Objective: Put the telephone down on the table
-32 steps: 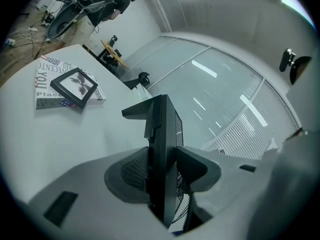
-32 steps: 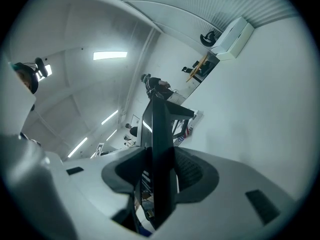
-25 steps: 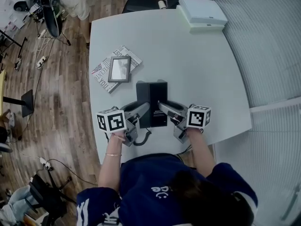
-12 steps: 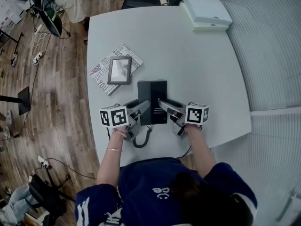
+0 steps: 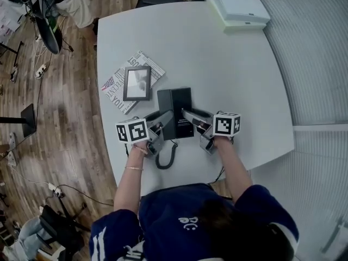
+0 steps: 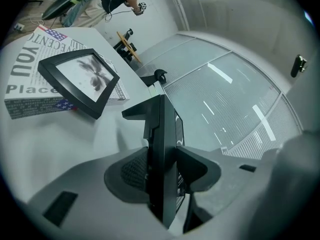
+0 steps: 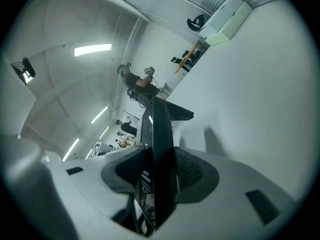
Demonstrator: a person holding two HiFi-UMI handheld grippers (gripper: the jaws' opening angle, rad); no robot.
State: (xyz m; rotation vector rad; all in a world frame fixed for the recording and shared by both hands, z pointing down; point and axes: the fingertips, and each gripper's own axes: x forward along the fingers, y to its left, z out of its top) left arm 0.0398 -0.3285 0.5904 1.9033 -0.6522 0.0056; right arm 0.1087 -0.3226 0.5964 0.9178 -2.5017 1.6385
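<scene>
Now, with your left gripper [image 5: 165,119] and right gripper [image 5: 188,115] each clamped on the flat black telephone [image 5: 175,103], held low over the pale grey table [image 5: 228,58], lower it level, then let go.

Telephone [image 5: 175,110]: black, flat rectangular slab, broad face up in head view, small pale print near its near end. Long axis runs away from person. Sits over near-middle part of white counter [image 5: 228,69]; contact with surface not discernible. Near end clamped from both sides: left tool [image 6: 161,171] on left edge, right tool [image 7: 159,171] on right edge, pads pressed on body. Black coiled cord [image 5: 165,159] loops from near end onto counter.
</scene>
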